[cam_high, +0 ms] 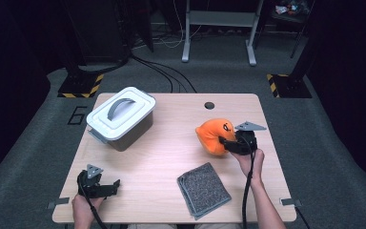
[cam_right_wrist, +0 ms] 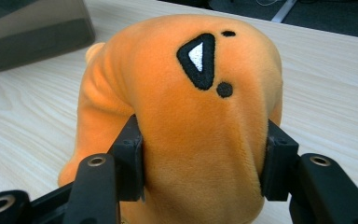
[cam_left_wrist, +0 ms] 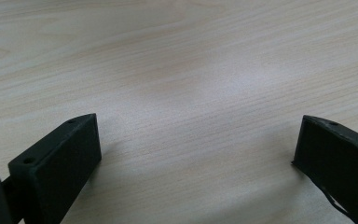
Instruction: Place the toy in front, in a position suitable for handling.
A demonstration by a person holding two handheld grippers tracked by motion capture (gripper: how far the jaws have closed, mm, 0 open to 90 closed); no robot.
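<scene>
Right gripper (cam_high: 225,141): jaws partly closed, one on each flank of the orange plush toy (cam_high: 214,136); in the right gripper view the plush (cam_right_wrist: 191,135) bulges between the pads, so it is squeezed and held.
Right hand (cam_high: 249,160): comes in from the bottom edge, forearm angled up the table, gripper pointing left and level, cable trailing back along the arm.
Plush toy: on the right half of the table (cam_high: 171,152), touching or just above the wood; which, the frames cannot settle. A black stitched triangle with a white centre and two black dots mark it.
Left gripper (cam_high: 112,186): jaws spread wide over bare wood, nothing between them.
Left hand (cam_high: 83,205): low at the near left corner, gripper level, pointing right; wrist cut off by the frame.
Lidded box (cam_high: 120,117): far left of the table, white lid with grey handle; contents hidden.
Grey cloth (cam_high: 204,190): folded, near edge, well apart from both grippers.
Writing: a "6" (cam_high: 77,115) on the floor beside the table.
</scene>
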